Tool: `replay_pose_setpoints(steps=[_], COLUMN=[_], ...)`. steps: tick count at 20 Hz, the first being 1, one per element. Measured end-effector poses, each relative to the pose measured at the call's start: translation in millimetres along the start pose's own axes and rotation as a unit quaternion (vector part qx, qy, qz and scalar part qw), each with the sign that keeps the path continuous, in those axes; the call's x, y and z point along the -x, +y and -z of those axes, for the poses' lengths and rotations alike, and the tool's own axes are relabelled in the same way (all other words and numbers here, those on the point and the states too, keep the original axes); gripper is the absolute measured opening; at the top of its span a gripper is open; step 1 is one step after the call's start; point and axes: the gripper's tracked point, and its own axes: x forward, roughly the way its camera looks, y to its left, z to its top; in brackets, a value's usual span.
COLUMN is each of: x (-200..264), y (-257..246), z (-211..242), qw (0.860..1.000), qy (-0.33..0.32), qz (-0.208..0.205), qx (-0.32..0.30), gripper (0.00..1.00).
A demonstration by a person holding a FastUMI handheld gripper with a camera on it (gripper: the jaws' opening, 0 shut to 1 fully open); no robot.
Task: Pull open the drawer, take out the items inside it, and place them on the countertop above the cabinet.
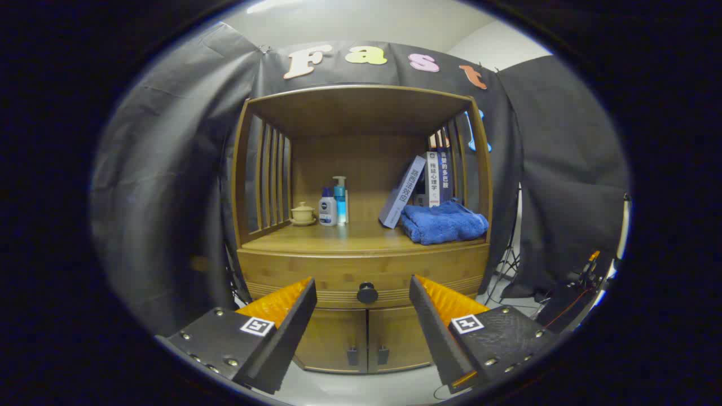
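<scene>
Wooden and honey-brown, the cabinet (361,265) fills the centre of the frame, with the closed drawer (338,276) running across its front just under the countertop (333,239). A dark round knob (367,293) sits at the middle of the drawer front. The gripper (364,296) is spread wide open and holds nothing; its two fingers rise from the lower part of the frame, one to each side of the knob, and the knob lies between the fingertips but beyond them, not touched. Below the drawer, toward the bottom centre, are two small cupboard doors (366,338) with dark handles, both shut.

On the countertop, left of centre, stand a small lidded cup (303,213) on a saucer, a white bottle (328,207) and a blue pump bottle (340,200), close together. At the right of the countertop lies a folded blue towel (444,223), and behind it a few books (431,177) stand upright, with one book (401,193) leaning against them at a slant. What the drawer holds cannot be told, since its front is shut. Black cloth (169,197) hangs behind and to both sides of the cabinet.
</scene>
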Motion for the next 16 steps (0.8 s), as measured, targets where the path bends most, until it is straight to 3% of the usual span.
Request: replay_pose_setpoints(steps=[16], x=[-30], y=[1], z=[8], qw=[1.000], qy=[0.004], qz=[0.008], qx=[-0.003], gripper=[0.98])
